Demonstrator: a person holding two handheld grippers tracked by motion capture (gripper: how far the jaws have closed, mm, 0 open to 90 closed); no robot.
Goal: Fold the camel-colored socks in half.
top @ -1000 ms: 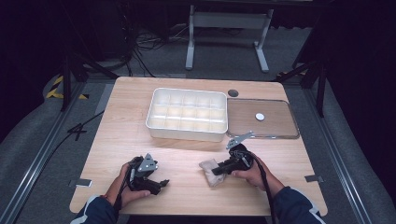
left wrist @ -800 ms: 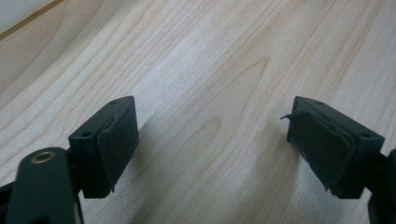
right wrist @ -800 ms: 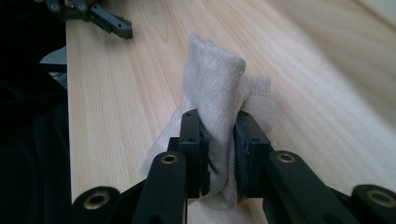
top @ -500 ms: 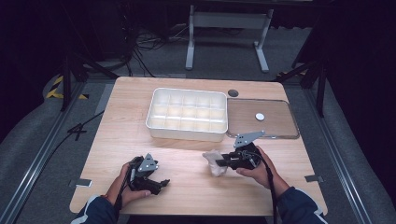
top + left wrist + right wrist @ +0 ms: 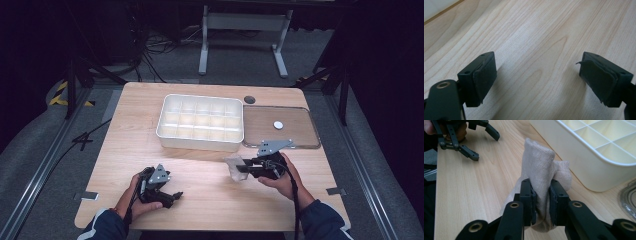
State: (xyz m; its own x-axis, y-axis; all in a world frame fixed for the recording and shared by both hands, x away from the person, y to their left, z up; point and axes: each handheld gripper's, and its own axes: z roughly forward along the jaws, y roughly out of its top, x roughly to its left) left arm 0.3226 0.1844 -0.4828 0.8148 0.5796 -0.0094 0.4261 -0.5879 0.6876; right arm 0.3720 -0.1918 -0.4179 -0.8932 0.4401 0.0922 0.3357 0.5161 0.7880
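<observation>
R gripper (image 5: 541, 207) clamped on beige sock (image 5: 541, 173), near front wall of white tray (image 5: 199, 142), L gripper (image 5: 537, 82) jaws apart over bare table (image 5: 135, 130), open wood between, sock's lower end hidden behind jaws.

You had a pale beige knit sock (image 5: 541, 187), folded and bunched, standing upright where it was pinched. It sat clear of the tabletop, at about seven o'clock from the white compartment tray (image 5: 201, 142), just beside its near wall.
</observation>
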